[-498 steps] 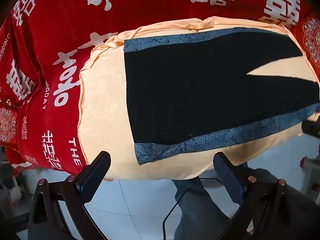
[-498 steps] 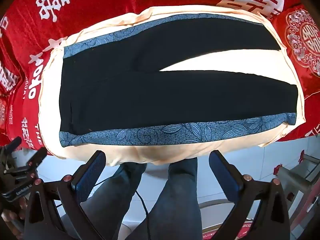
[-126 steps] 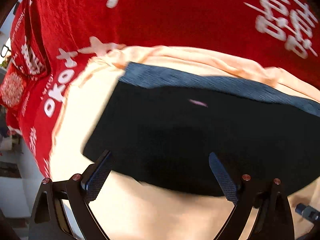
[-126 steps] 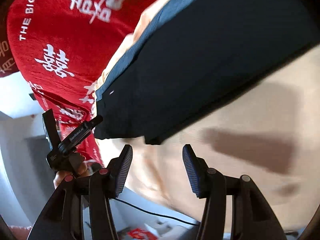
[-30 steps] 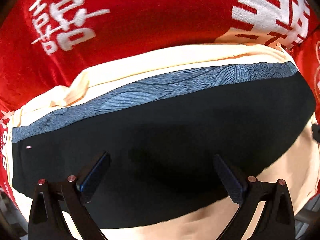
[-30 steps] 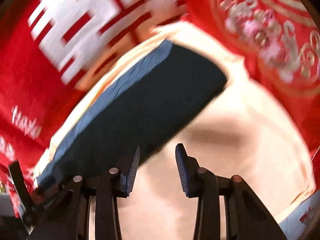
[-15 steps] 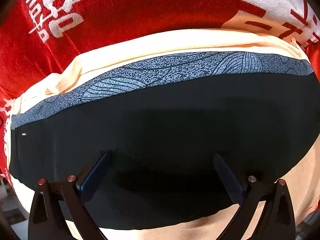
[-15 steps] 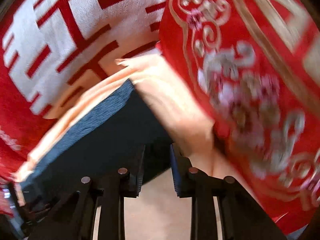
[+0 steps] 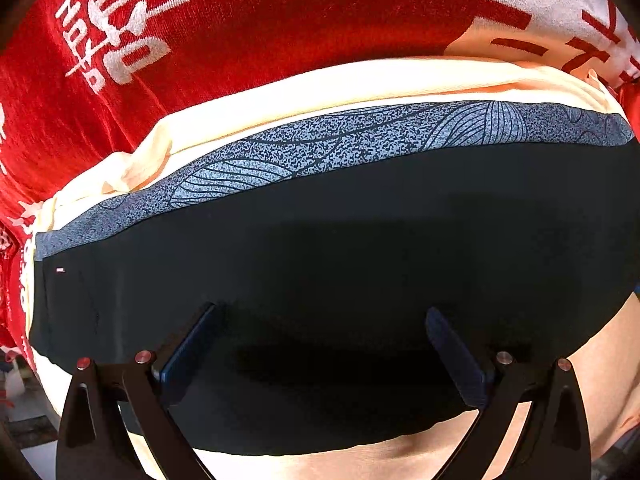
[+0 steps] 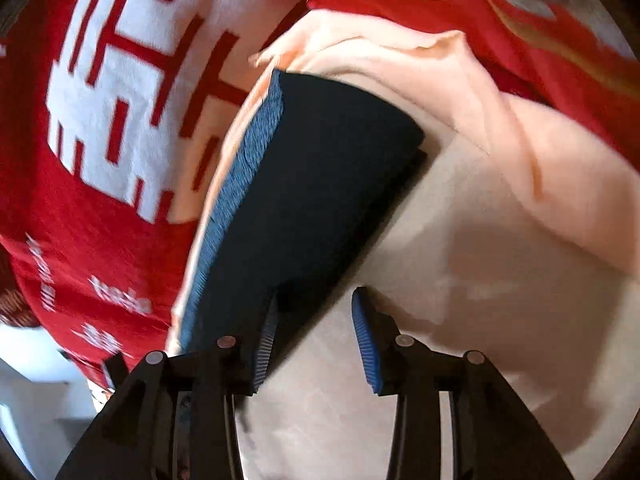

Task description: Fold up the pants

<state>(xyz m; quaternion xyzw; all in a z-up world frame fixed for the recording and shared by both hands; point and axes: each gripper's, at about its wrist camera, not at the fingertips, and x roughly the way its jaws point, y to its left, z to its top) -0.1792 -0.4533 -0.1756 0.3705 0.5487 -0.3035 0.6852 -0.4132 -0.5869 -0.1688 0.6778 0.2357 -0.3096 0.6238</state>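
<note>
We count one pair of black pants with a blue-grey patterned side stripe [image 9: 320, 248] [image 10: 320, 184], folded lengthwise so that a single stripe shows. Beneath it we see one pale peach cloth [image 9: 360, 80] [image 10: 500, 260], and beneath that one red blanket with white lettering [image 9: 280, 20] [image 10: 80, 220]. We hold two black two-finger grippers, the left one [image 9: 320, 344] and the right one [image 10: 316, 336], each with two jaws, so four jaws altogether.
</note>
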